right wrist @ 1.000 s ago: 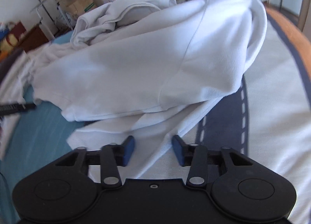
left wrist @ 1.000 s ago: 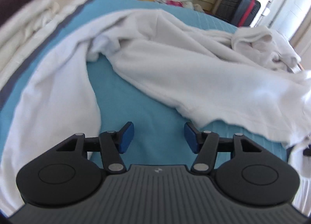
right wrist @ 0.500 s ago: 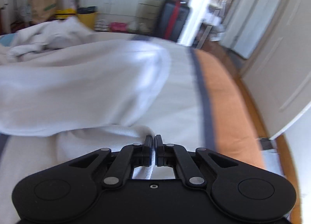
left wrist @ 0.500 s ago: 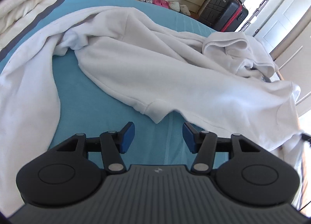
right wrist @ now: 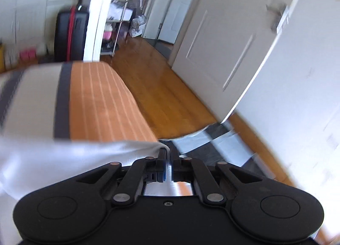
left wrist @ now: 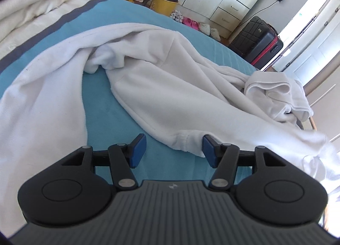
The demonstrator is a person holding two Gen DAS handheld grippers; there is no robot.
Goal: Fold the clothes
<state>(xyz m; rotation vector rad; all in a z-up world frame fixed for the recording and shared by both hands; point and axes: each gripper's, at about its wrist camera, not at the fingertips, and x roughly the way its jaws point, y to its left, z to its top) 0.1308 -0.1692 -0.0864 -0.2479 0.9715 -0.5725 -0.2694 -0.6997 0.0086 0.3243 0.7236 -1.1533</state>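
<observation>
While sprawled diagonally, white garment [left wrist: 180, 100].

Soft cloth on the bed, hard gloss beyond it

The white garment [left wrist: 170, 96] looks fleecy and matt on the teal bedspread [left wrist: 102, 113] of short nap; the left gripper [left wrist: 172, 151] is matt black plastic with blue pads; the wooden floor [right wrist: 161, 96] shines.

Blurred white garment [right wrist: 63, 155] hides the fingers' [right wrist: 162, 160] pinch.
</observation>
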